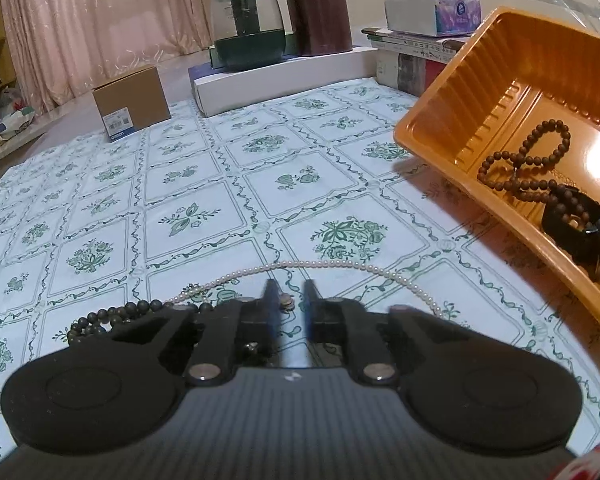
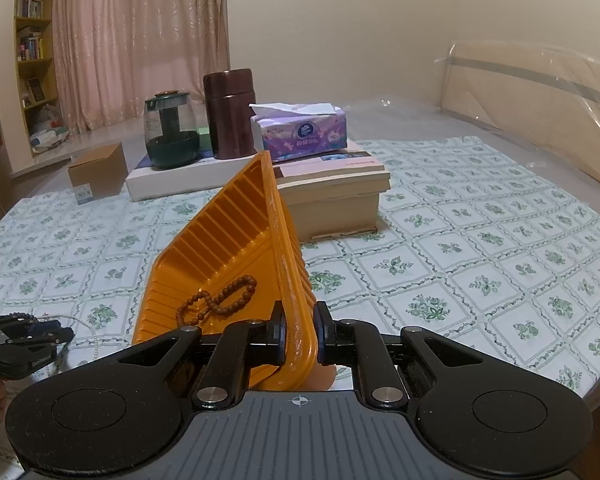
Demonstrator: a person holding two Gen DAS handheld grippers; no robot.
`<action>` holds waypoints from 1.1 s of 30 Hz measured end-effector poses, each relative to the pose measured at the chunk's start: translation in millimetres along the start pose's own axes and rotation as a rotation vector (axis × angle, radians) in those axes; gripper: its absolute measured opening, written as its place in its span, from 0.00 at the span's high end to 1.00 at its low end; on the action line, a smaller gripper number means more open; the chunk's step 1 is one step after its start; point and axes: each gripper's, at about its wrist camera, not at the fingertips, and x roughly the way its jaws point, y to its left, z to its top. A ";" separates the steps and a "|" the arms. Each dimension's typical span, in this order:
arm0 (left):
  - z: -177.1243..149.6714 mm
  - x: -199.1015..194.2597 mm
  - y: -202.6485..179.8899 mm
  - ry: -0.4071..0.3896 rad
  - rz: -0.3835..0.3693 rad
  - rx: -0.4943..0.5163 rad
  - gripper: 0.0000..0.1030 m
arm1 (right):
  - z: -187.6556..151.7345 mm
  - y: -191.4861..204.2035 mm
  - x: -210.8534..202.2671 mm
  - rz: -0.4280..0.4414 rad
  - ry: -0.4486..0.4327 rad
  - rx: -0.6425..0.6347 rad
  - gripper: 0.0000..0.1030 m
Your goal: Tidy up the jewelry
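Note:
My right gripper [image 2: 300, 332] is shut on the rim of an orange plastic tray [image 2: 236, 248] and holds it tilted up off the table. The tray [image 1: 496, 80] holds a brown bead bracelet [image 1: 528, 156], also seen in the right wrist view [image 2: 220, 300], and dark jewelry [image 1: 580, 224]. A white pearl necklace [image 1: 340, 266] lies on the tablecloth just ahead of my left gripper [image 1: 290, 300], whose jaws stand slightly apart around a small clasp. A dark bead string [image 1: 112, 316] lies at its left. The left gripper also shows in the right wrist view [image 2: 28, 332].
A floral tablecloth [image 1: 204, 184] covers the table. At the back stand a cardboard box [image 1: 132, 104], a green humidifier [image 1: 248, 24], a dark brown canister [image 1: 316, 8] and a tissue box [image 1: 432, 10] on stacked books [image 2: 336, 196].

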 end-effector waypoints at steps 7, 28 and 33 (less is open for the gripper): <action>1.9 -9.4 -3.1 -0.015 0.002 -0.002 0.95 | 0.1 -0.1 0.2 0.003 -0.002 -0.002 0.87; 61.1 -72.8 -106.2 -0.165 -0.348 0.046 0.95 | 0.9 4.6 -2.5 0.006 -0.007 -0.004 0.87; 63.2 -76.8 -134.4 -0.176 -0.405 0.090 0.95 | 0.9 3.7 -2.8 0.007 -0.006 -0.001 0.87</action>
